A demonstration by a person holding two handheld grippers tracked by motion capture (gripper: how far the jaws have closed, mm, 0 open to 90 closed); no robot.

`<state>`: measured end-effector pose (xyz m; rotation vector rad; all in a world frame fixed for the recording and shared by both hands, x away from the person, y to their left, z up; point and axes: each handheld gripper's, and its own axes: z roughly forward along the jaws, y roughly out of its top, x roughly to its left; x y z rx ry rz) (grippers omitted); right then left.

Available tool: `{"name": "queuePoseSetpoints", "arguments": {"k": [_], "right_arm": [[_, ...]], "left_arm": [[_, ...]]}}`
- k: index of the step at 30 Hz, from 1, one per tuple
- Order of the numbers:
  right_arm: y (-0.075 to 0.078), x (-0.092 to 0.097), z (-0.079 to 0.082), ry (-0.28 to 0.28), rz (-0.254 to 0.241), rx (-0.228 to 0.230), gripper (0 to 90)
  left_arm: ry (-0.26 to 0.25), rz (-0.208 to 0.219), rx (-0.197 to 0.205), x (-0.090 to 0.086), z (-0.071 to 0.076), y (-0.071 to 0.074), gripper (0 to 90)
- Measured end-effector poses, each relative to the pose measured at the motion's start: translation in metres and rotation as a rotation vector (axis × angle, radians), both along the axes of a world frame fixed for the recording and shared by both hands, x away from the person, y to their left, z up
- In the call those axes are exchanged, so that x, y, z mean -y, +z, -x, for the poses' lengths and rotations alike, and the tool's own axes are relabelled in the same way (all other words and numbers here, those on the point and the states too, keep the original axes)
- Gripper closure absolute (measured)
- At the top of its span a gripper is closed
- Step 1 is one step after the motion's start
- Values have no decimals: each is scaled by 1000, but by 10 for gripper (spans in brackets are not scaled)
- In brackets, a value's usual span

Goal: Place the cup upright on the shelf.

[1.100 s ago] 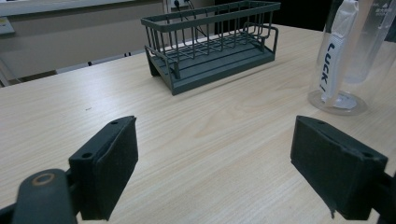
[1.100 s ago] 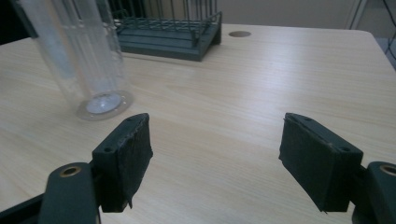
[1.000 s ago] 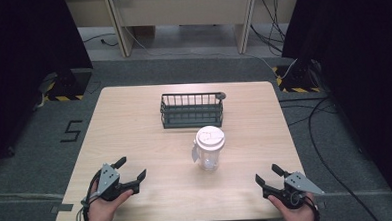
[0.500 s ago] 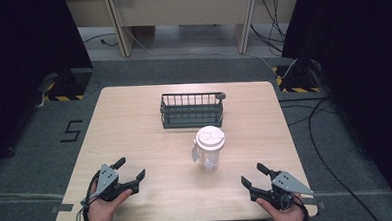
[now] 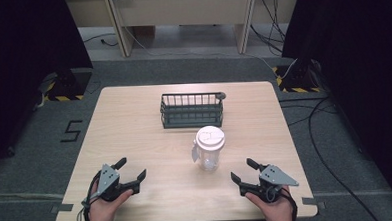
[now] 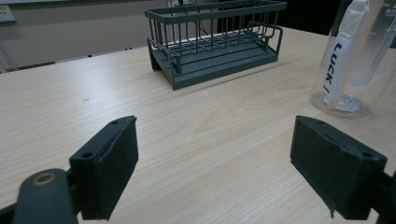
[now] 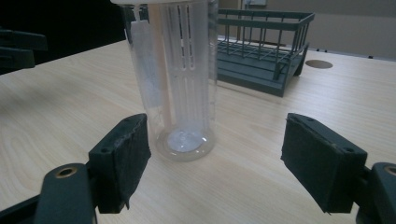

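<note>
A clear plastic bottle (image 5: pixel 209 149) with a white lid stands upright near the table's middle, a white strap hanging down its side (image 6: pixel 340 65). Behind it sits a dark green wire rack (image 5: pixel 191 110), with nothing in it. My left gripper (image 5: pixel 132 170) rests open at the front left of the table, well left of the bottle. My right gripper (image 5: pixel 242 171) is open at the front right, its jaws pointing at the bottle (image 7: pixel 175 74), which stands a short way ahead of them. Nothing sits between either pair of jaws.
The light wooden table (image 5: pixel 134 128) has a small round hole (image 5: pixel 222 95) by the rack's far right corner. Dark curtains flank the room, and cables lie on the grey floor (image 5: pixel 314 110) to the right.
My right gripper has moved left along the table's front edge and turned toward the bottle. The left gripper, bottle and rack have stayed put.
</note>
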<state>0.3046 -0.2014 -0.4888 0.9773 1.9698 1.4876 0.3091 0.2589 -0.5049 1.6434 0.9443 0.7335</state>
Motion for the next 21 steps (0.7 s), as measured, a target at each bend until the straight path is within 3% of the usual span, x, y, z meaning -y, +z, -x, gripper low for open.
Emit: {"name": "queuePoseSetpoints", "arguments": {"k": [21], "right_arm": [[-1, -32, -25, 35, 19, -1, 218]], "left_arm": [[-7, 4, 2, 1, 1, 1, 147]]}}
